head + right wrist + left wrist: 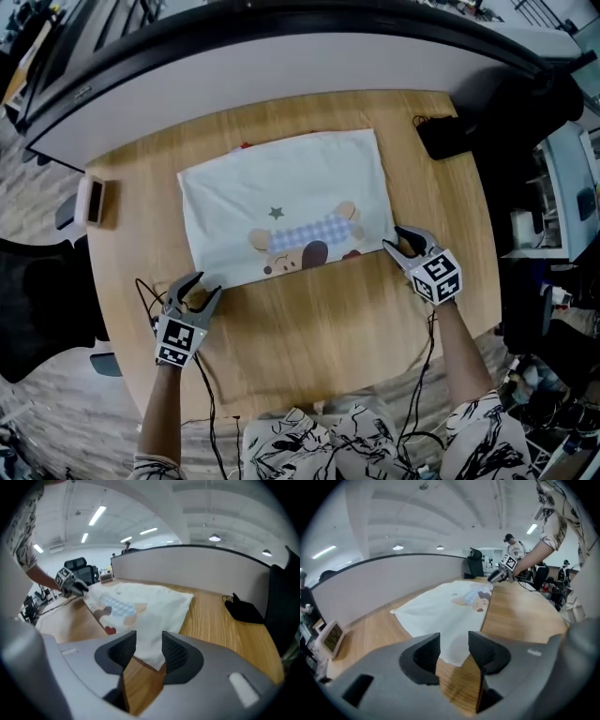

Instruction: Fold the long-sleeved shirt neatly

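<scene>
On the surface point(309, 328), in the head view, the shirt point(281, 202) is laid flat, the left gripper point(199, 286) and right gripper point(394, 239) set at its near corners. In the left gripper view, then the right gripper view, a corner is framed by narrowly parted jaws, unpinched. Both corners should be pinched evenly, then lifted together.

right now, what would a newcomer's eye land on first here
A white shirt with a cartoon animal print lies folded into a rectangle in the middle of the wooden table. The left tongs and right tongs stand open at its two near corners, one each.
</scene>
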A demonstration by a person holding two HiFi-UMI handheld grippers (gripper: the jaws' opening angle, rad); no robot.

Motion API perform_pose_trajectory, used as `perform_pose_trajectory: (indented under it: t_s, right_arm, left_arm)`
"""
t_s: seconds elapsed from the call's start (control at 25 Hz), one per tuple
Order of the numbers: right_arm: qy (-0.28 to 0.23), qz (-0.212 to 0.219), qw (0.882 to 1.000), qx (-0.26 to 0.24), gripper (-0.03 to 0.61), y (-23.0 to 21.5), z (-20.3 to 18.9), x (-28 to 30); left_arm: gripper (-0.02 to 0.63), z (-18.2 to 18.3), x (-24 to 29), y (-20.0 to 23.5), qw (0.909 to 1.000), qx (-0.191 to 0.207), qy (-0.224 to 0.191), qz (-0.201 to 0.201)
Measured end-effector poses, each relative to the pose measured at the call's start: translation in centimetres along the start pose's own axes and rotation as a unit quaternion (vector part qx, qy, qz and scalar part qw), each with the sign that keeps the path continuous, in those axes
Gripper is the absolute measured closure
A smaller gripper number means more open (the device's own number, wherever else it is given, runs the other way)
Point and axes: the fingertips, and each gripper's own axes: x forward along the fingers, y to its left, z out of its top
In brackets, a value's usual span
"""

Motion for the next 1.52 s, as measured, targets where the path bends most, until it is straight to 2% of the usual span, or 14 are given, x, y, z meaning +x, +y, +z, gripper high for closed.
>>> perform_pose_trajectory:
  t_s: [0.16,0.28,0.4,0.48,0.56,0.68,0.8,0.92,1.08,1.24,1.52]
  right_arm:
    - [-0.091,-0.008,0.994,0.062,0.371,1.2,3.7,-4.9]
    - [-0.161,-0.007,0.984,0.08,0.375,2.7,6.1,-9.5]
    - [-0.242,-0.013,0.967,0.077,0.456,3.7,9.2,-15.1]
    - [-0.286,-0.025,0.954,0.081,0.512,4.0,10.9,-19.1]
    - [-0.318,-0.036,0.943,0.089,0.562,4.3,12.1,-22.5]
    - [-0.343,-0.06,0.934,0.081,0.569,4.3,13.0,-26.3]
    - [-0.356,-0.073,0.93,0.058,0.569,5.0,13.7,-29.1]
    - [-0.371,-0.076,0.925,0.035,0.569,6.4,14.0,-31.8]
    - [-0.388,-0.084,0.917,0.025,0.569,7.6,13.7,-35.3]
    - [-0.405,-0.096,0.909,0.029,0.569,8.4,13.2,-38.8]
    - [-0.434,-0.11,0.894,0.02,0.571,9.7,11.9,-44.6]
  left_arm:
    - [0.416,4.3,-4.1,-0.4,0.9962,-0.04,-0.069,0.035]
    - [0.417,7.6,-7.9,-1.5,0.9871,-0.059,-0.132,0.068]
    - [0.423,11.9,-12.6,-3.0,0.968,-0.08,-0.212,0.109]
    - [0.449,13.9,-16.0,-4.4,0.9577,-0.086,-0.241,0.132]
    - [0.514,15.6,-19.2,-5.8,0.9481,-0.082,-0.266,0.154]
    - [0.614,17.5,-22.8,-7.4,0.9325,-0.083,-0.295,0.191]
    - [0.612,18.2,-25.2,-8.4,0.9217,-0.104,-0.296,0.228]
    - [0.612,19.1,-27.7,-9.8,0.9071,-0.133,-0.312,0.25]
    - [0.612,21.3,-31.2,-12.4,0.8868,-0.134,-0.344,0.278]
    - [0.618,22.9,-34.6,-14.8,0.8656,-0.148,-0.381,0.289]
    - [0.618,22.3,-38.0,-19.3,0.8469,-0.161,-0.399,0.312]
